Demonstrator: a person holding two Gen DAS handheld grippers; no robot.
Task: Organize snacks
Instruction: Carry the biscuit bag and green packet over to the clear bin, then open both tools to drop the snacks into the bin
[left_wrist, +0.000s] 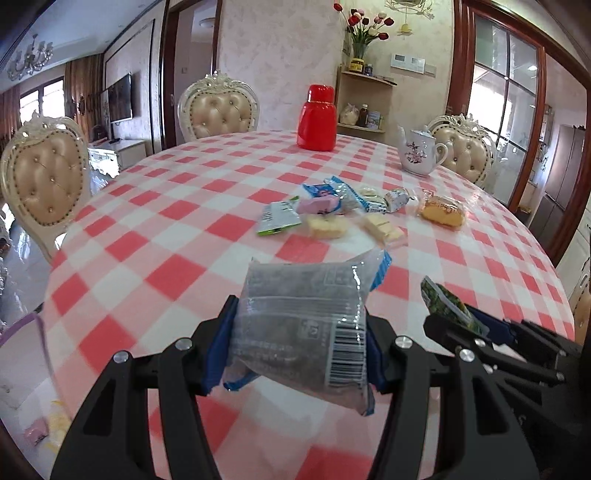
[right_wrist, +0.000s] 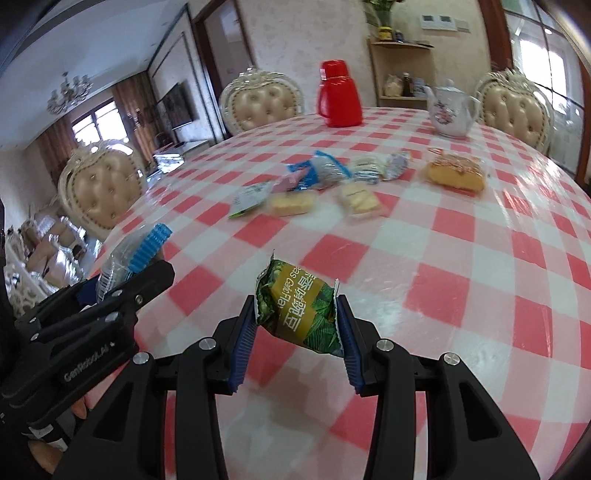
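My left gripper is shut on a clear packet with dark filling and blue ends, held above the checked tablecloth. My right gripper is shut on a green and yellow snack packet, also lifted off the table. Each gripper shows in the other's view: the right one at the right edge with its green packet, the left one at the left edge with its clear packet. Farther across the table lies a cluster of several wrapped snacks, including a cake in clear wrap.
A red thermos jug and a white flowered teapot stand at the far side of the round table. Cream padded chairs surround it. A clear container rim with purple edge shows at the lower left.
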